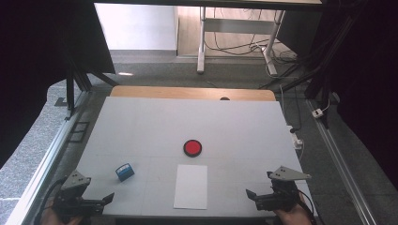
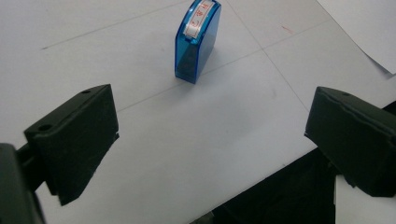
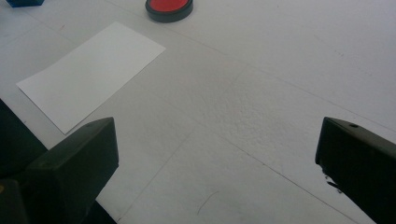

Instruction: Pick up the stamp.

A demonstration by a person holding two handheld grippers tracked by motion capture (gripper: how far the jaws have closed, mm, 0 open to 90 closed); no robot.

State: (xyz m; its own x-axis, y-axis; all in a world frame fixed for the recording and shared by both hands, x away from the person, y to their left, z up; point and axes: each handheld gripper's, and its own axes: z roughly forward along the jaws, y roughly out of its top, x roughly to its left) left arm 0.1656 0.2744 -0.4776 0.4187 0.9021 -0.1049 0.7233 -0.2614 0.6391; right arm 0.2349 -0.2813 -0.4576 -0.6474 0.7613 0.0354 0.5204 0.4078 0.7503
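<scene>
Right now nothing is being held: the left gripper (image 1: 109, 198) sits at the near left corner of the white table (image 1: 244, 122) with its black jaws spread wide and empty, and the right gripper (image 1: 251, 194) at the near right corner is just the same, jaws apart over bare tabletop. Nearest the left gripper stands a small blue box (image 2: 196, 40), translucent glossy plastic with rounded corners and a curved top carrying a white label with red marks; it stands upright on its narrow base, apart from the jaws, and whatever is inside looks dark but I cannot make it out. Between the two grippers lies a flat rectangular sheet of white paper (image 1: 191, 185), matte and smooth, its short edge toward the near table edge. Beyond the paper rests a shallow round black dish (image 1: 192, 148) with a flat red filling or pad inside. The tabletop itself has a faintly pebbled texture crossed by thin seams.
</scene>
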